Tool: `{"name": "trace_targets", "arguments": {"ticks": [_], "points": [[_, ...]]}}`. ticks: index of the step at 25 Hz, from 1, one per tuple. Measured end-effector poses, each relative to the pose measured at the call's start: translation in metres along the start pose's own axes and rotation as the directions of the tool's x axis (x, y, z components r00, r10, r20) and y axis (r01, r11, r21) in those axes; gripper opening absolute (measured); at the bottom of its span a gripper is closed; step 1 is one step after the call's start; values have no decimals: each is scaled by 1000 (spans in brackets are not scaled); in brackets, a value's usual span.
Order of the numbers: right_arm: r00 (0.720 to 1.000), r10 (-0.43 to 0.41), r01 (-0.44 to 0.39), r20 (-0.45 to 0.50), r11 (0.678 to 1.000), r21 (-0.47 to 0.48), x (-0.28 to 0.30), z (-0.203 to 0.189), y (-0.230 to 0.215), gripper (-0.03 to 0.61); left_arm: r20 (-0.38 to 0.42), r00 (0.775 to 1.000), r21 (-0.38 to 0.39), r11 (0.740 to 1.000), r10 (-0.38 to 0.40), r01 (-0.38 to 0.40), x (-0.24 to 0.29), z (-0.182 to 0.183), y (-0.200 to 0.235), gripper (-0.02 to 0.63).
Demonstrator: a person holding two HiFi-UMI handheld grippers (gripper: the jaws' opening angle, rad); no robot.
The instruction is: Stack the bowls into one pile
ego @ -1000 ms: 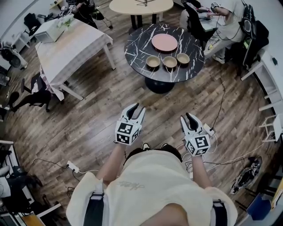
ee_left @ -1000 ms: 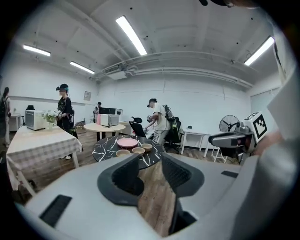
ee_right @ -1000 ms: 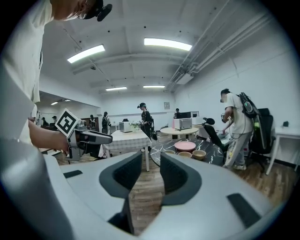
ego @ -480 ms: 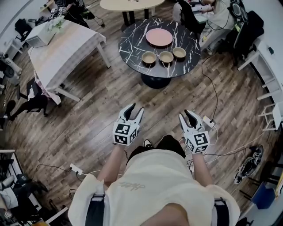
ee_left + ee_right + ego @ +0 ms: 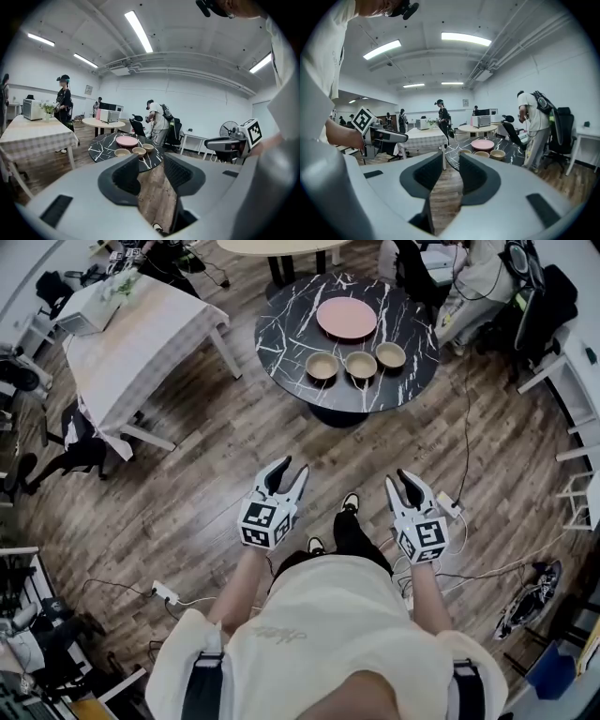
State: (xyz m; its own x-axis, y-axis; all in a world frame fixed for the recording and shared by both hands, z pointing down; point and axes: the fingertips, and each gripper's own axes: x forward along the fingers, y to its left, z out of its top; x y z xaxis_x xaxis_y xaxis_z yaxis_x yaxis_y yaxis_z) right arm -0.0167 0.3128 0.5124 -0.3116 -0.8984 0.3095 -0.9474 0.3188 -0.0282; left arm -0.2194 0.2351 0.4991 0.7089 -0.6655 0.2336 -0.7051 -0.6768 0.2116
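Observation:
Three tan bowls (image 5: pixel 322 366) (image 5: pixel 361 365) (image 5: pixel 391 355) stand side by side in a row on a round black marble table (image 5: pixel 291 329), in front of a pink plate (image 5: pixel 346 318). The table is far ahead of both grippers. My left gripper (image 5: pixel 289 472) hangs over the wooden floor; its jaws have just been opening and nothing is between them. My right gripper (image 5: pixel 403 482) is beside it, open and empty. The left gripper view shows the bowls (image 5: pixel 138 150) beyond the left gripper (image 5: pixel 151 159). The right gripper view shows them (image 5: pixel 482 153) past the right gripper (image 5: pixel 451 160).
A table with a checked cloth (image 5: pixel 141 334) stands to the left of the marble table. People and office chairs (image 5: pixel 469 277) are behind it. Cables and a power strip (image 5: pixel 161 593) lie on the floor near my feet. White shelving (image 5: pixel 581 456) lines the right side.
The person has stepped toward the marble table; a shoe now shows on the floor between the grippers. Both grippers have gone forward with the body.

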Motion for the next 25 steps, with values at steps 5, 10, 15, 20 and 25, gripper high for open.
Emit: {"name": "trace_targets", "arguments": {"ticks": [5, 10, 15, 20, 25], "points": [[999, 40, -40, 23, 999, -32, 41, 19, -28, 120, -7, 1000, 42, 999, 16, -16, 39, 24, 11, 175], [997, 73, -72, 31, 996, -44, 74, 25, -64, 117, 5, 999, 63, 997, 33, -33, 82, 46, 15, 170], [995, 95, -94, 34, 995, -42, 98, 31, -101, 115, 14, 997, 64, 995, 77, -77, 108, 65, 24, 164], [990, 141, -139, 31, 989, -58, 120, 32, -128, 115, 9, 992, 60, 990, 124, -125, 128, 71, 30, 160], [986, 168, -167, 19, 984, -59, 134, 31, -137, 114, 2, 989, 37, 988, 150, -150, 139, 64, 31, 155]]}}
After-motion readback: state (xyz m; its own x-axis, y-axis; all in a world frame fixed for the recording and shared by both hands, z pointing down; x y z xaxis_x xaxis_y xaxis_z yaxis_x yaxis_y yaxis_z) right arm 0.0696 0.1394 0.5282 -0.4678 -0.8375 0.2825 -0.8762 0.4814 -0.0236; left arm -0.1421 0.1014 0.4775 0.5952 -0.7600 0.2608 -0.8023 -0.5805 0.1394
